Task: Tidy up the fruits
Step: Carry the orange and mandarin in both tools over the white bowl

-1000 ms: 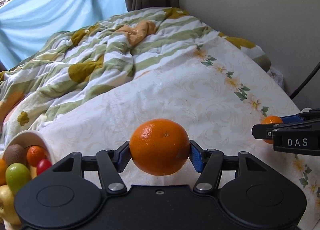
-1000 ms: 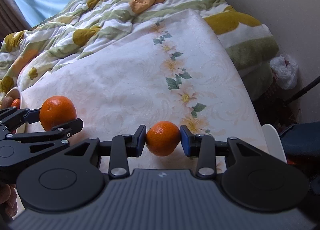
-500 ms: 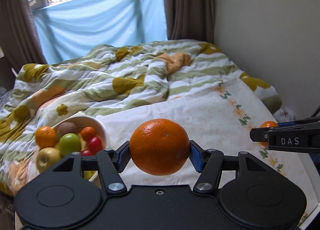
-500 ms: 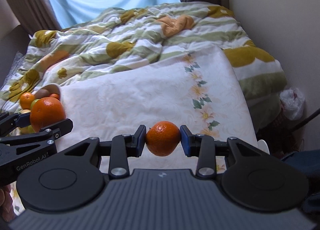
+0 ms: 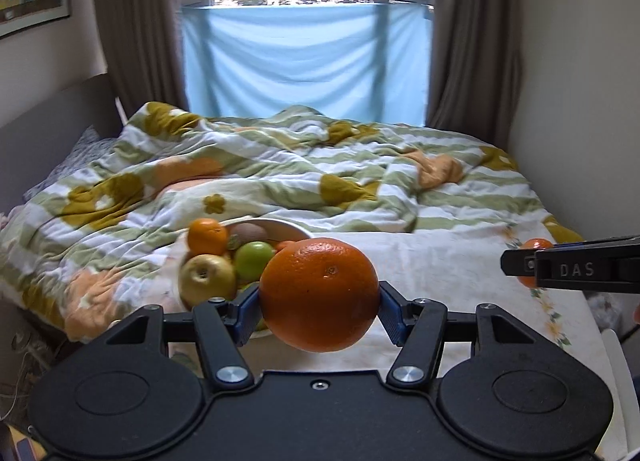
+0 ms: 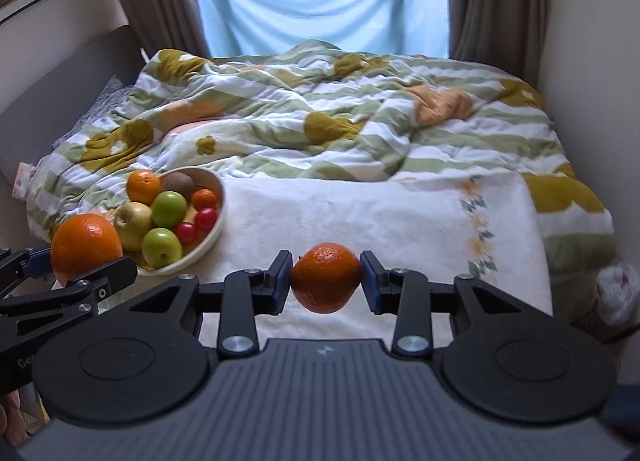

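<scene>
Left claw (image 5: 319, 309) pinches a large orange (image 5: 319, 295), held above the bed (image 5: 440, 257). Right claw (image 6: 326, 281) pinches a small mandarin (image 6: 326, 277), also off the bed. Fruit bowl (image 6: 212, 239) at 10 o'clock in the right wrist view, resting on the bed; rumpled quilt (image 6: 320, 121) beyond at 12.

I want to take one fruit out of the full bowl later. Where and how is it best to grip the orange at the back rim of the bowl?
Probably grip the orange across its round middle, coming from above. It sits high on the bowl's rim, so its top and outer side are free, while the kiwi and yellow apple crowd its inner sides.
</scene>
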